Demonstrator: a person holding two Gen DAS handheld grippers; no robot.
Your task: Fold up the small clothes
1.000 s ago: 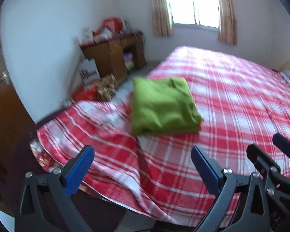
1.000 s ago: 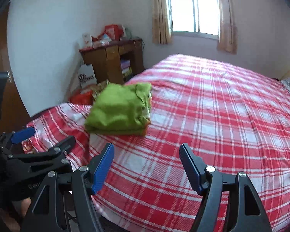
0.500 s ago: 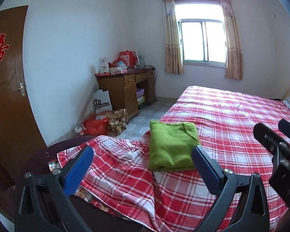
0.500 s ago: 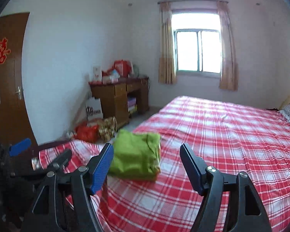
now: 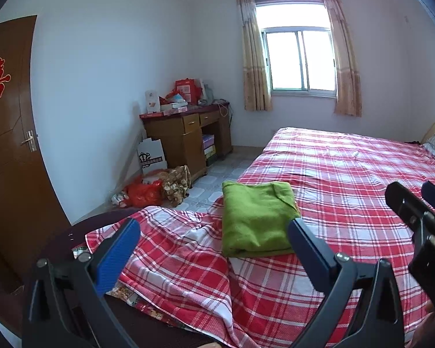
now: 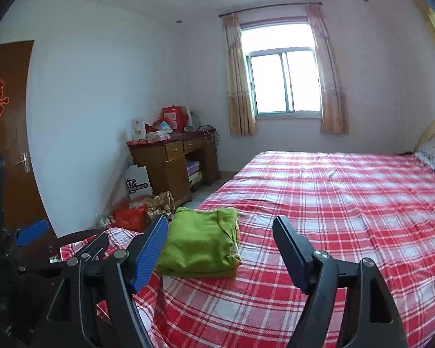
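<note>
Green garment (image 5: 256, 217) seen folded on the red-checked bed (image 5: 348, 174), near its foot corner. Left claw (image 5: 214, 246) held wide apart, nothing gripped. Right claw (image 6: 220, 249) jaws just widened further, nothing between them

A: Where does the left wrist view sit?
B: Low at the foot corner of the bed (image 5: 348, 179), just behind its own fingers (image 5: 117, 255), looking slightly downward along the bed to the window (image 5: 300, 61).
A: And the right wrist view?
B: Beside it, further right, aimed closer to level; more ceiling shows, and the window (image 6: 285, 82) sits lower.
A: What do they share?
B: The bed (image 6: 348, 203), the green cloth (image 5: 253, 217) (image 6: 201, 242) nearby, the desk (image 5: 185, 133) (image 6: 171, 159), the door (image 5: 8, 133) (image 6: 11, 133). Each catches the other gripper at its edge.
</note>
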